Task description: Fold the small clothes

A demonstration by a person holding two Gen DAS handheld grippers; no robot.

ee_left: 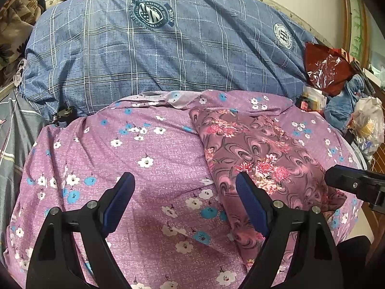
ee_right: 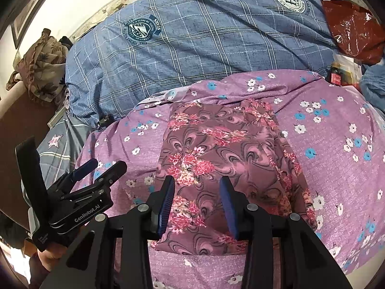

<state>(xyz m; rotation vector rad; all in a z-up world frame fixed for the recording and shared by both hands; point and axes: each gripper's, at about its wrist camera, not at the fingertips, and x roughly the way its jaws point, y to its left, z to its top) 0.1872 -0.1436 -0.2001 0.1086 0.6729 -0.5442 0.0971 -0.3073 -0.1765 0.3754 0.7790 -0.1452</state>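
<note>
A folded maroon garment with pink flowers (ee_right: 221, 139) lies flat on the purple flowered sheet (ee_right: 336, 168). My right gripper (ee_right: 197, 180) hovers open over the garment's near end, and the cloth shows between its blue pads without being pinched. In the left wrist view the same garment (ee_left: 259, 149) lies to the right. My left gripper (ee_left: 184, 178) stands wide open over bare purple sheet (ee_left: 149, 139), just left of the garment's edge, with nothing in it. One black finger (ee_left: 336, 177) of the right gripper pokes in from the right. The left gripper (ee_right: 107, 163) also shows at lower left.
A bulky blue plaid quilt (ee_left: 144, 55) fills the back of the bed. At the right edge are a red plastic bag (ee_left: 327, 69), a blue cloth (ee_left: 344, 106) and a white plastic bag (ee_left: 368, 120). A brown leafy cloth (ee_right: 43, 67) sits far left.
</note>
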